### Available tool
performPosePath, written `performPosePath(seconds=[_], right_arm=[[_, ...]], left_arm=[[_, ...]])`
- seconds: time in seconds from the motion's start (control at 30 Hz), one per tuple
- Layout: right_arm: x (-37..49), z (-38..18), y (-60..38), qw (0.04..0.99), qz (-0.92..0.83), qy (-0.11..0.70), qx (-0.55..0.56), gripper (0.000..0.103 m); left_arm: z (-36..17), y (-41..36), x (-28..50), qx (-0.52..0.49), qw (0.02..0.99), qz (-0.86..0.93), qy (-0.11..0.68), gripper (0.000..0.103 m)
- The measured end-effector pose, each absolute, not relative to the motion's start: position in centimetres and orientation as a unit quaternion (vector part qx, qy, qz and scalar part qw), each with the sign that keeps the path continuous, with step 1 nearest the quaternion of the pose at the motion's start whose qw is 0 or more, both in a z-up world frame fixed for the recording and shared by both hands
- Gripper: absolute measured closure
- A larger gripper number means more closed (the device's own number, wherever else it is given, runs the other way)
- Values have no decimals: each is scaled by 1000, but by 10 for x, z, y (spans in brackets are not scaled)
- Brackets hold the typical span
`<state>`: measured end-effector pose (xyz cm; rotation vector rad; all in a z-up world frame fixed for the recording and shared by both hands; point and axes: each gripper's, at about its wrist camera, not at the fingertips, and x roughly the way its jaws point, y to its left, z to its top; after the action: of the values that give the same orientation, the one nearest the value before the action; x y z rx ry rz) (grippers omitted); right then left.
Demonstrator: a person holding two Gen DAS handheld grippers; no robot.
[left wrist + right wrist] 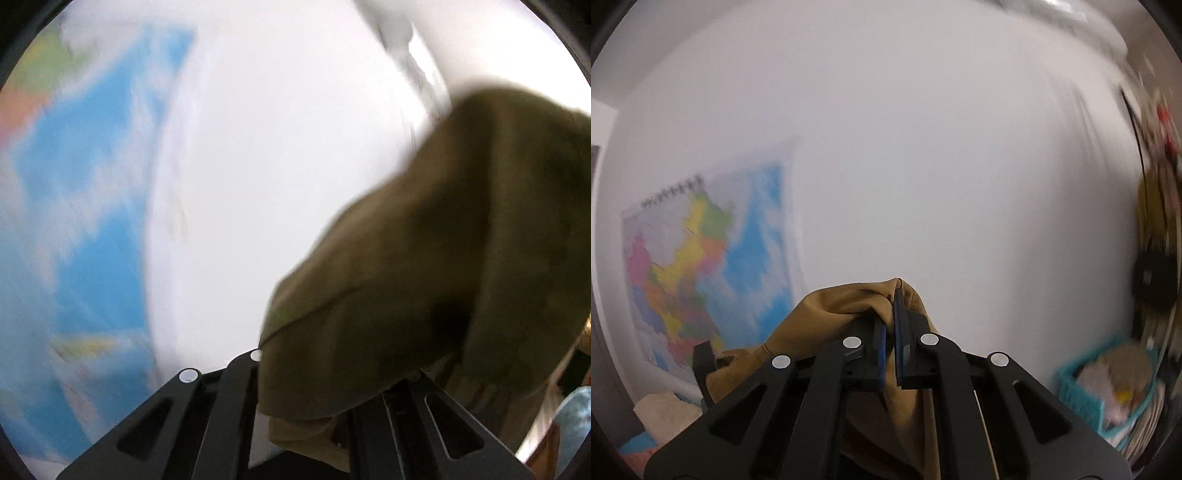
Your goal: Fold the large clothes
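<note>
Both raised toward the white wall (905, 166), our right gripper (891, 334) and left gripper (314, 387) each clench the tan-brown fabric garment (443, 258), held aloft, so we judge no fold made yet.

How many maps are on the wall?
1. The colourful map hangs on the white wall, left of the right gripper holding the brown cloth. The left camera shows the same map, blurred. Cloth hides some wall there.
</note>
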<state>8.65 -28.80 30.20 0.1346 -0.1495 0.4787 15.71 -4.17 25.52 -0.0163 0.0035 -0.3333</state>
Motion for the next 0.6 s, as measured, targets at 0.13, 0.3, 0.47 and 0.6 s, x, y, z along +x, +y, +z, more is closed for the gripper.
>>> performPosePath(seconds=[0.13, 0.3, 0.47, 0.6], right_arm=[[26, 329, -283, 959, 258, -106, 51, 99], [-44, 334, -270, 944, 303, -128, 38, 99], [-100, 327, -252, 920, 367, -133, 30, 99], [-128, 322, -236, 902, 414, -119, 24, 99]], left_arm=[[299, -13, 85, 3, 989, -138, -45, 98], [328, 14, -19, 43, 993, -81, -73, 97], [340, 47, -137, 64, 993, -30, -91, 97], [338, 68, -173, 82, 993, 4, -86, 97]])
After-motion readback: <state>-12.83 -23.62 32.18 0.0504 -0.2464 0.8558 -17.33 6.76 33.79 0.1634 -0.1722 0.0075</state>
